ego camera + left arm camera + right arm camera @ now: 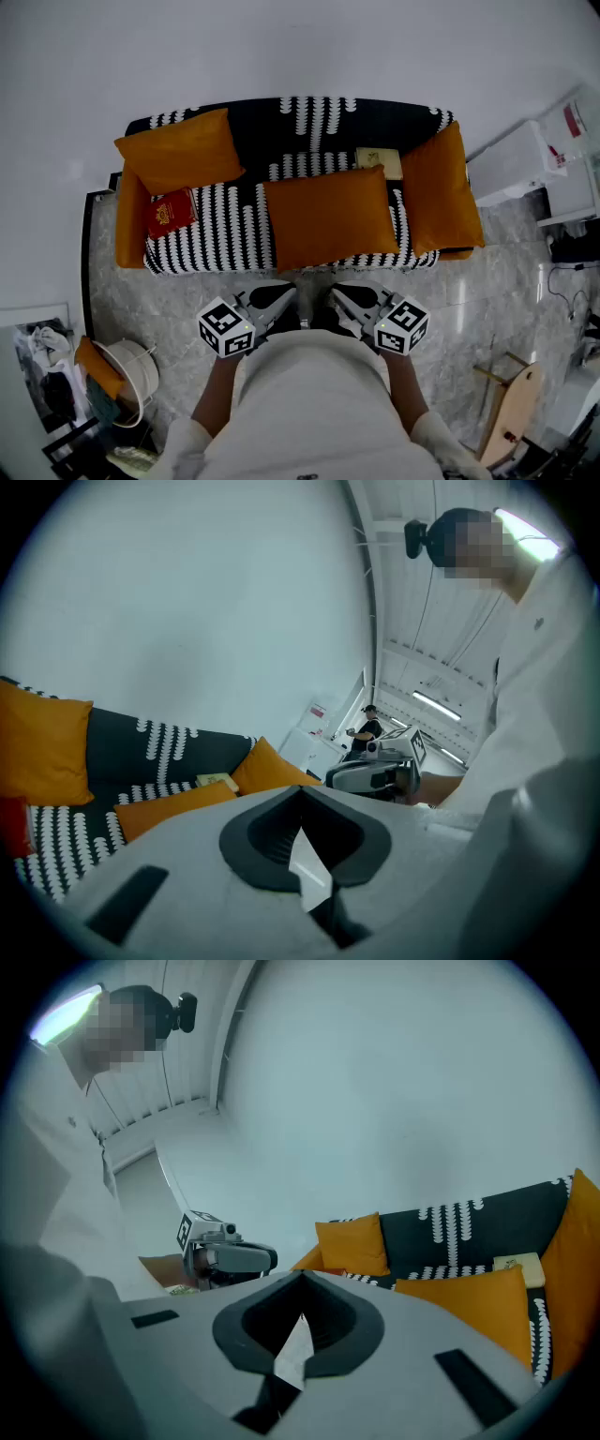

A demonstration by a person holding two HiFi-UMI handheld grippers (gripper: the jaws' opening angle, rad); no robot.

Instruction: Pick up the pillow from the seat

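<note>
An orange pillow (330, 217) lies flat on the seat of a black-and-white patterned sofa (225, 239); it also shows in the left gripper view (173, 806) and the right gripper view (478, 1302). Another orange pillow (180, 150) leans at the sofa's left back, and a third (442, 187) stands at the right arm. My left gripper (281, 298) and right gripper (342, 300) are held close to my chest, in front of the sofa and short of the seat. Both are shut with nothing between the jaws (301, 794) (302, 1279). Each gripper view shows the other gripper (375, 772) (225, 1258).
A red book (171, 212) lies on the seat's left part and a pale book (378, 159) behind the middle pillow. A white basket (127, 375) stands at lower left. White cabinets (516, 164) stand right of the sofa, with a wooden board (511, 408) below them. The floor is marble.
</note>
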